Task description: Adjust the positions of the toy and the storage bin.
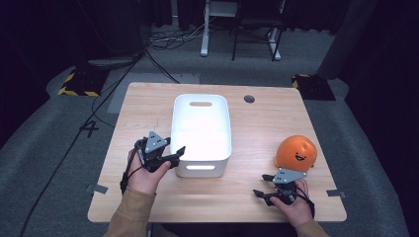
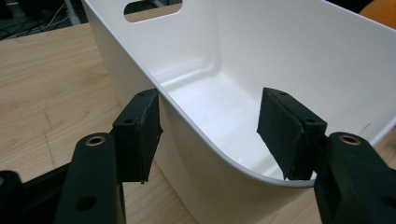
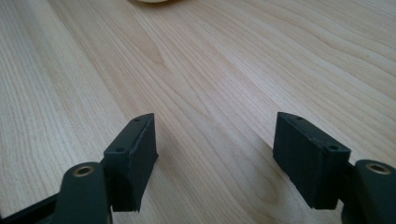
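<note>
White plastic bin [image 1: 201,132] stands mid-worktop [image 1: 148,106], long axis running near to far, with a handle slot in each end wall. Inside looks bare.

Left tongs [image 1: 174,157] at the bin's near-left corner, jaws spread and straddling the rim: one pad [image 2: 138,133] outside the wall, the other pad [image 2: 286,132] inside. Whether either pad touches the wall, cannot tell.

Right tongs [image 1: 263,186] near the worktop's near-right edge, low over bare wood, jaws spread, nothing between them.

Orange round toy [image 1: 296,153] with a smiling face sits just beyond the right tongs, well right of the bin.
</note>
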### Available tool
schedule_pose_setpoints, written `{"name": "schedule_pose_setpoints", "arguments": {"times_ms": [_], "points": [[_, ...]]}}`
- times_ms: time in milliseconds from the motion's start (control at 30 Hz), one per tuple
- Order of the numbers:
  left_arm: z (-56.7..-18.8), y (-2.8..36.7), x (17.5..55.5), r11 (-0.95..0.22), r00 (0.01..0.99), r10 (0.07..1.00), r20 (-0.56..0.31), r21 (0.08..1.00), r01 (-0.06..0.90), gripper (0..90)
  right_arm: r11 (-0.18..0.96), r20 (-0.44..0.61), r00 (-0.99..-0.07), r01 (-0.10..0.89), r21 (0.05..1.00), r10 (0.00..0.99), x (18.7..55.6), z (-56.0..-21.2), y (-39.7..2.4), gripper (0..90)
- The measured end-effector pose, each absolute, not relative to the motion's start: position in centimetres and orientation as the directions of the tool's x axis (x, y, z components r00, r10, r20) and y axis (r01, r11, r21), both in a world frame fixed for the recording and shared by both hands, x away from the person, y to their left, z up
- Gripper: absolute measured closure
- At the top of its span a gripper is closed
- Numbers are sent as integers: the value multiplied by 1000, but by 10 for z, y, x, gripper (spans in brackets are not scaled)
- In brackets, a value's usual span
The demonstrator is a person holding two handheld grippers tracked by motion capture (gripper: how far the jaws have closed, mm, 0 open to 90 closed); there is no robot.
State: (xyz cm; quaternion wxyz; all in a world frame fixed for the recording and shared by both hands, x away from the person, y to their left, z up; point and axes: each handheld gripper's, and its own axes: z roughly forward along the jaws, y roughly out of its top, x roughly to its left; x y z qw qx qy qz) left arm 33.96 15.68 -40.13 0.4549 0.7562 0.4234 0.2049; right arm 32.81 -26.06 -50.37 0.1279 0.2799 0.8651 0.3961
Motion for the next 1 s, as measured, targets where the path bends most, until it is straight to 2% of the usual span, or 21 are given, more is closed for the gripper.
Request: {"name": "schedule_pose_setpoints", "arguments": {"times_ms": [1000], "points": [[-404,107,282,-265,656,750,-87,869,419,352,532,-1,-812,381,756,583,328,-504,-261,309]]}}
